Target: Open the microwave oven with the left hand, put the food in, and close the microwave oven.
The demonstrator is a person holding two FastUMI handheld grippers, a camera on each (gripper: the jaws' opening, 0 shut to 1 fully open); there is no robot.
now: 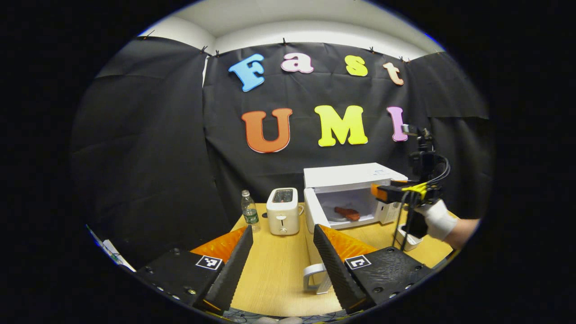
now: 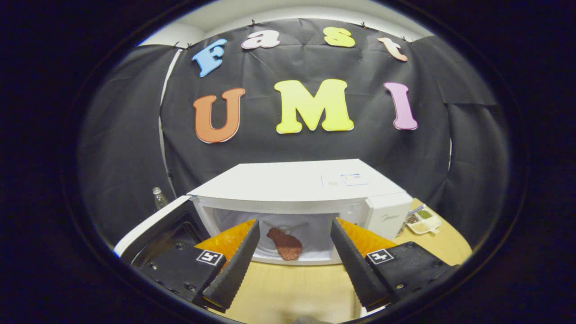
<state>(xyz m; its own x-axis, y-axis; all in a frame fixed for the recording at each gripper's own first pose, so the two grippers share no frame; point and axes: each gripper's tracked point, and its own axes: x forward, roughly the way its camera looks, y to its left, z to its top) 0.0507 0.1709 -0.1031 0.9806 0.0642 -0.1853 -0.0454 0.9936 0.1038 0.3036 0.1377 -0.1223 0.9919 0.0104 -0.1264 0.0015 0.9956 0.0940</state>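
Microwave oven [image 1: 355,191] stood at the back of the wooden table [image 1: 279,270], its door [image 1: 315,220] swung wide to the left and a reddish piece of food [image 1: 347,213] lying inside the cavity. Going left to right in the left gripper view, a water bottle [image 1: 249,211] and a white toaster [image 1: 282,211] stood beside the oven, then the left gripper [image 1: 281,256] hung low with its fingers apart and empty, the door's handle [image 1: 315,276] just beside its right finger. Farther right, the right gripper [image 2: 292,261], held by a gloved hand [image 1: 436,218], sat before the opening, spread and holding nothing. Loading looked finished; closing remained, calling for the left gripper to push the door shut.
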